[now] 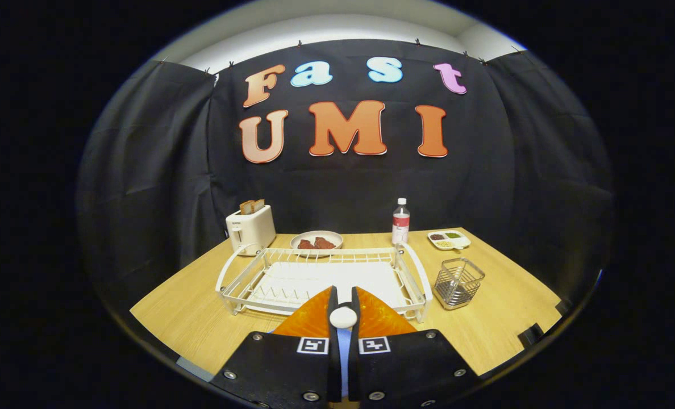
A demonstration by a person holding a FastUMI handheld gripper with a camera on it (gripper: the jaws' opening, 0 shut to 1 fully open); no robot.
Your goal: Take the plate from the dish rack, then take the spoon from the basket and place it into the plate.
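Gripper view: light wood desk (502, 318), white wire dish rack (241, 284) w/ no plate visible in it, wire mesh basket (457, 282). Orange-fingered gripper (343, 301) clamped on small white rounded thing (343, 317), prob. spoon's end; thin hold may slip.

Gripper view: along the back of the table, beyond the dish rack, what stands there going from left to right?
Toaster with bread in its slots → plate of reddish food → bottle → small divided dish. The gripper sits nearer, its orange fingers closed on a small white object.
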